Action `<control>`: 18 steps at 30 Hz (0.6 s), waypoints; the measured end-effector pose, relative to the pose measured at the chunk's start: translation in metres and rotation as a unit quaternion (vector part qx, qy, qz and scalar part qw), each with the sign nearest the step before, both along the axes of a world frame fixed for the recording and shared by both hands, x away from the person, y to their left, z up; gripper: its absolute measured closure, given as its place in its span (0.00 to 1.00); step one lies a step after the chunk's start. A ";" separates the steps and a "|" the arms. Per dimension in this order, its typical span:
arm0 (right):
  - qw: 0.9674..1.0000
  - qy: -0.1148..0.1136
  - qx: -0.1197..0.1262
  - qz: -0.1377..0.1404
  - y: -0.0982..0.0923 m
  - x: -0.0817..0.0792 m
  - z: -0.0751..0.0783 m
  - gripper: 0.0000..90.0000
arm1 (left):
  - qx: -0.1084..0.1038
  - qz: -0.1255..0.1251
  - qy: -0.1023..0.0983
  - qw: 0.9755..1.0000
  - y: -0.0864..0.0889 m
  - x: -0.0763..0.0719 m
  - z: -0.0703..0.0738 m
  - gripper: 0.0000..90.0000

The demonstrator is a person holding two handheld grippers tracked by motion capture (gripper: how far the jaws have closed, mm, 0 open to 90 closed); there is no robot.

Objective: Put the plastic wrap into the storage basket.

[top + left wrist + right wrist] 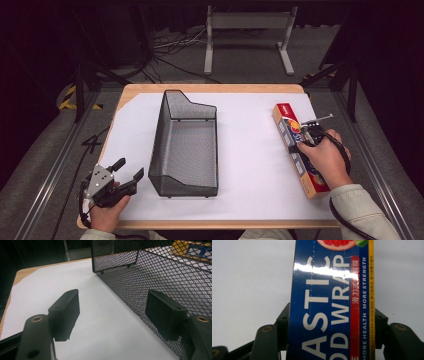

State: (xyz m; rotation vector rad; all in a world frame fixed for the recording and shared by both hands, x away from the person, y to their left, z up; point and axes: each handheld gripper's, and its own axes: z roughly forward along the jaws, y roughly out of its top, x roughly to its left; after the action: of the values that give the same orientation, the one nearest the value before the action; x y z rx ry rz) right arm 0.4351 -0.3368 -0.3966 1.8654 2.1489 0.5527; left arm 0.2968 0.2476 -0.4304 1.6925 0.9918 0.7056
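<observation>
A wooden table (210,88) covered by a white paper sheet (250,150) is carrying everything. A black wire-mesh rectangular basket (185,145) is standing left of centre, its long axis running away from the person. A long, narrow blue-and-orange cardboard box of plastic food wrap (295,145) is lying flat on the sheet near the right edge. The right gripper (306,140), held in the person's right hand (325,160), is straddling that box, its jaws sitting against both long sides and clasping it. The left gripper (131,172), held in the left hand (107,212), is resting at the near left corner, just beside the basket's mesh wall, jaws spread wide and holding nothing.
</observation>
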 end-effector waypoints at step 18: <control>0.997 -0.028 0.062 0.028 0.029 -0.023 0.051 0.44 | -0.001 0.000 -0.001 1.000 0.000 0.000 0.000 0.32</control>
State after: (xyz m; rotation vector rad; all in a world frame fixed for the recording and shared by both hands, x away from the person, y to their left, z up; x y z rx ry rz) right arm 0.4117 -0.3082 -0.3453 1.8335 2.1819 0.7556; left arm 0.2964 0.2478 -0.4301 1.6903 0.9905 0.7068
